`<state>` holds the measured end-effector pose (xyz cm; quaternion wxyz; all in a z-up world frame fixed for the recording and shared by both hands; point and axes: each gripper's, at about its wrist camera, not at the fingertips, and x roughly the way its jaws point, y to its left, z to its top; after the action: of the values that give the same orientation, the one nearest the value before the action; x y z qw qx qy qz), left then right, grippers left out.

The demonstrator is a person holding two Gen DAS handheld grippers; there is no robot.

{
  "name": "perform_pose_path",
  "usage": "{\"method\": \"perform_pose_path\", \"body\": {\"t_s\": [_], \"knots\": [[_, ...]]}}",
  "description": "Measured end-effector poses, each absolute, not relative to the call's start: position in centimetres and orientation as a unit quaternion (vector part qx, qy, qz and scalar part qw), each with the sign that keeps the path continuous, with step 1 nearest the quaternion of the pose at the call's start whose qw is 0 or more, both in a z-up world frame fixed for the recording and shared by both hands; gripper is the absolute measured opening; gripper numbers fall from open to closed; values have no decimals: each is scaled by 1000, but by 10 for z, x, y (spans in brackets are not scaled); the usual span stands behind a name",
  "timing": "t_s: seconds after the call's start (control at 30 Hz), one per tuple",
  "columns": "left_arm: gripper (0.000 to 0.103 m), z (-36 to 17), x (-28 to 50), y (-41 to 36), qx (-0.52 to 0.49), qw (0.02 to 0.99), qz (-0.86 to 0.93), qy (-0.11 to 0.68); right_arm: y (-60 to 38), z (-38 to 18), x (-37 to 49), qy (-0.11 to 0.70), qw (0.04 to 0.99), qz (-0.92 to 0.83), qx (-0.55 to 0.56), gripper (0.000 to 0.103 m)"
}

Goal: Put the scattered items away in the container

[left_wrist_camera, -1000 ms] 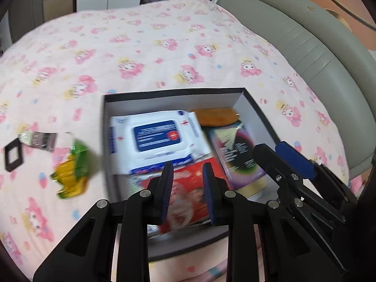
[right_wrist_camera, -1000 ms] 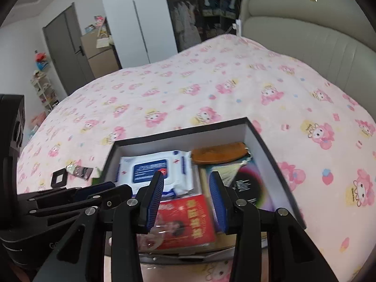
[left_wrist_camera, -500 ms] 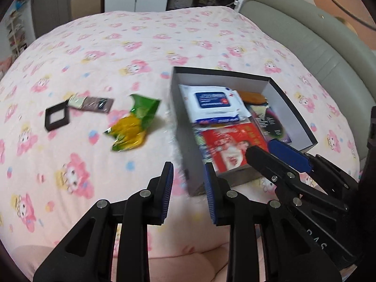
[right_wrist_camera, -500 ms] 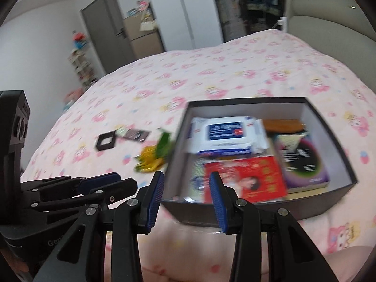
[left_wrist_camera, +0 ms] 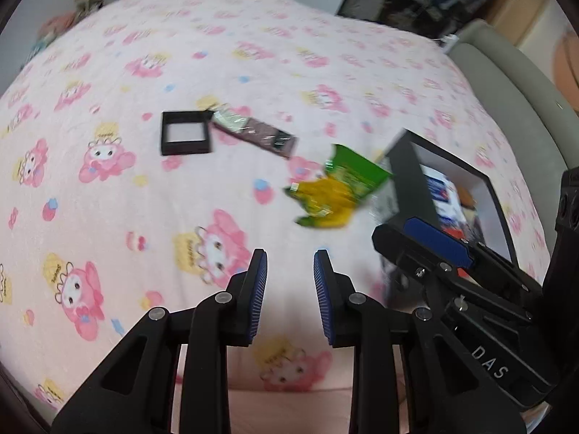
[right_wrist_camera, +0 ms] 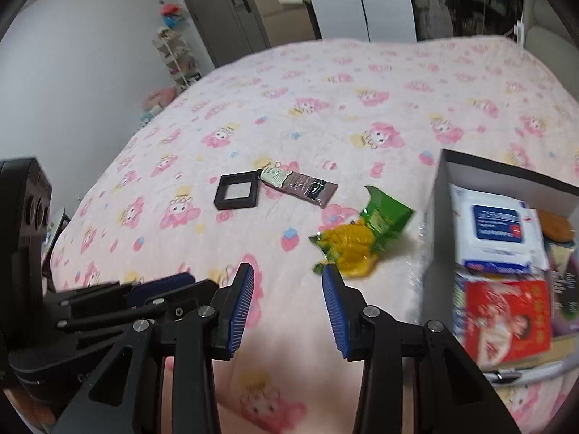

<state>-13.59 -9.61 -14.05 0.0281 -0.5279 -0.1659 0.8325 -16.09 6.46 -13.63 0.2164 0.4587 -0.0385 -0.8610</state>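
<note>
A dark open box [right_wrist_camera: 443,170] [left_wrist_camera: 405,177] sits at the right on the pink bed; it holds a wet-wipes pack [right_wrist_camera: 495,235], a red packet [right_wrist_camera: 506,318] and other items. Left of it lie a green-and-yellow snack bag [right_wrist_camera: 362,235] [left_wrist_camera: 336,188], a brown tube [right_wrist_camera: 300,184] [left_wrist_camera: 253,133] and a small black square frame [right_wrist_camera: 237,191] [left_wrist_camera: 185,137]. My left gripper [left_wrist_camera: 289,285] is open and empty, above the bedspread short of the snack bag. My right gripper [right_wrist_camera: 287,293] is open and empty, just below the snack bag.
The bed has a pink cartoon-print cover [right_wrist_camera: 325,115]. A grey padded headboard [left_wrist_camera: 506,83] runs along the right. A grey door [right_wrist_camera: 224,11], white wardrobe [right_wrist_camera: 380,0] and a small shelf [right_wrist_camera: 177,58] stand beyond the bed.
Both grippers have swung left, away from above the box toward the loose items on the bedspread. The box now sits at the right edge of both views. Both stay open.
</note>
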Motion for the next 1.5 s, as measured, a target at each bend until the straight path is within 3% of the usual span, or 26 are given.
{"method": "perform_pose_path", "body": {"t_s": [0.2, 0.63, 0.9, 1.1, 1.5], "knots": [[28, -183, -187, -116, -583, 10, 783, -217, 57, -155, -219, 28, 175, -860, 479, 36], [36, -245, -229, -111, -612, 67, 711, -341, 75, -195, -240, 6, 159, -837, 524, 40], [42, -249, -234, -119, -604, 45, 707, -366, 62, -234, -229, 3, 152, -808, 569, 40], [45, -254, -261, -92, -619, 84, 696, -354, 81, -218, -217, -90, 132, -828, 537, 43], [45, -256, -263, -98, -602, 134, 700, -359, 86, -212, -214, -105, 110, -839, 522, 44]]}}
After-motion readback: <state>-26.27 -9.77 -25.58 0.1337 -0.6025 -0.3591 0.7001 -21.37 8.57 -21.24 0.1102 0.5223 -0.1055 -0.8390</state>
